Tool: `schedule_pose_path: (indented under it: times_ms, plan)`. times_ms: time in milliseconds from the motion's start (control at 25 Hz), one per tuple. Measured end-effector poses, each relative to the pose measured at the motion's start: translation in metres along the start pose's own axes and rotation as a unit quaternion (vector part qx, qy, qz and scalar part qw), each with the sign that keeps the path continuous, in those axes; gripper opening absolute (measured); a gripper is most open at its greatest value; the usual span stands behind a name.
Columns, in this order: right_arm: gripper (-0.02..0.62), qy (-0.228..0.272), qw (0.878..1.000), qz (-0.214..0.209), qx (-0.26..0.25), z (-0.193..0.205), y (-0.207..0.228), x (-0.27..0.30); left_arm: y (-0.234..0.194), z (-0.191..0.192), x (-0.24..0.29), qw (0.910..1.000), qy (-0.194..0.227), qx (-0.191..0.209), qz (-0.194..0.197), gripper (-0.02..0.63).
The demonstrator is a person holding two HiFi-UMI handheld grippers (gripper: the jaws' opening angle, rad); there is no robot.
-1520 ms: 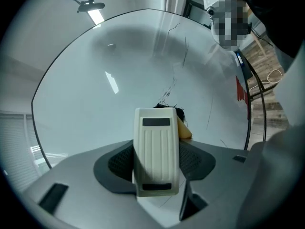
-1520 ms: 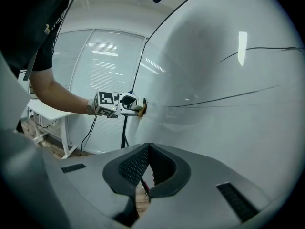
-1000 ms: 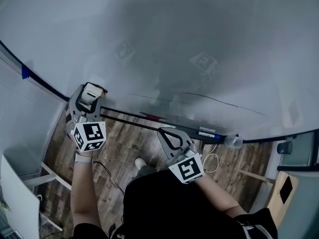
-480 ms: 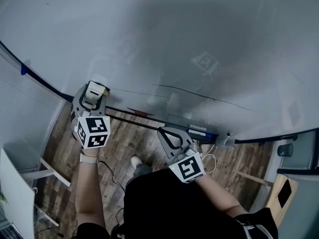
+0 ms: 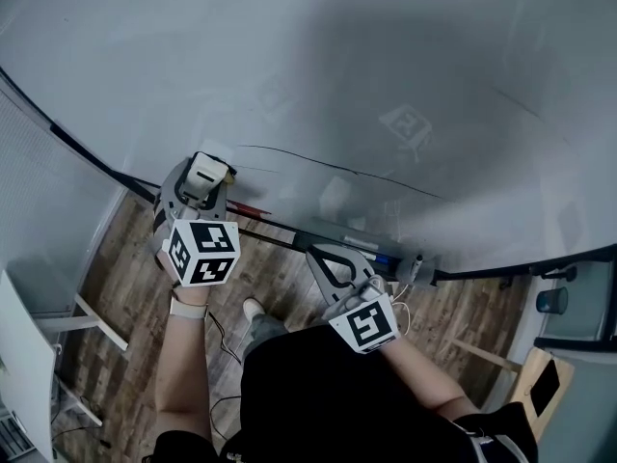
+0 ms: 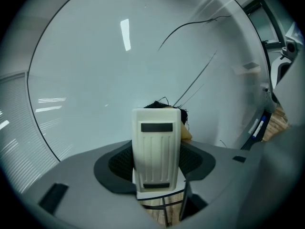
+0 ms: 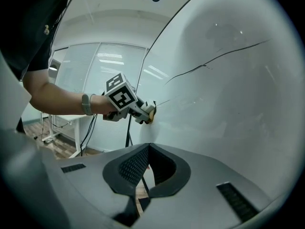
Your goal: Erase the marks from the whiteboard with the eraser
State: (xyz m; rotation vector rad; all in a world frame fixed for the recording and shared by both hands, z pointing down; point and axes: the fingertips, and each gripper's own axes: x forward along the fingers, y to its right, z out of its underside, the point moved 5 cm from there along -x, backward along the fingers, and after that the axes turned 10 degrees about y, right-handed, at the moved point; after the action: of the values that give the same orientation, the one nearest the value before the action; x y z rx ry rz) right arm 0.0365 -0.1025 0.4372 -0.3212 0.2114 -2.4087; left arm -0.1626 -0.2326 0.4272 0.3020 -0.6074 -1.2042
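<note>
left gripper (image 5: 207,168) with eraser (image 5: 206,176) | slid toward 3 o'clock along whiteboard (image 5: 337,66) | now just beside black line (image 5: 337,169) left end

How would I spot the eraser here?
Find the big whiteboard, then the left end of the thin black line on it. There, clamped in the left tool, is the eraser: a cream ribbed block, unlike the slim pens nearby.

Left gripper (image 5: 208,176), right gripper (image 5: 325,258): grey shells, black ribbed pads (image 7: 131,168), white cubes (image 5: 204,252) bearing black square markers. Black short-sleeved shirt (image 5: 328,394). Pale wristband (image 5: 189,307), left wrist. Black cable (image 5: 218,340) off left gripper.
</note>
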Motion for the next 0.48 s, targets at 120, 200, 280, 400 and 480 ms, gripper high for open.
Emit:
schedule_pose_path:
  times_ms: [120, 200, 280, 400, 480]
  plan:
    - [0.026, 0.0, 1.0, -0.006, 0.001, 0.005, 0.004, 0.0, 0.008, -0.005, 0.002, 1.0, -0.007, 0.004, 0.0, 0.262]
    - [0.026, 0.002, 1.0, -0.009, 0.0, 0.005, 0.008, -0.013, 0.02, -0.02, -0.003, 0.9999, -0.008, 0.008, -0.001, 0.262]
    - [0.026, 0.008, 1.0, -0.009, -0.002, 0.005, 0.015, -0.042, 0.043, -0.047, -0.013, 0.9998, -0.007, 0.017, -0.003, 0.262]
    - [0.026, 0.019, 1.0, -0.006, -0.003, 0.01, 0.032, -0.089, 0.085, -0.088, -0.026, 0.9995, -0.008, 0.03, -0.005, 0.262]
    - [0.026, 0.025, 1.0, -0.004, -0.002, 0.015, 0.041, -0.109, 0.105, -0.106, -0.031, 0.9994, -0.009, 0.034, -0.004, 0.262]
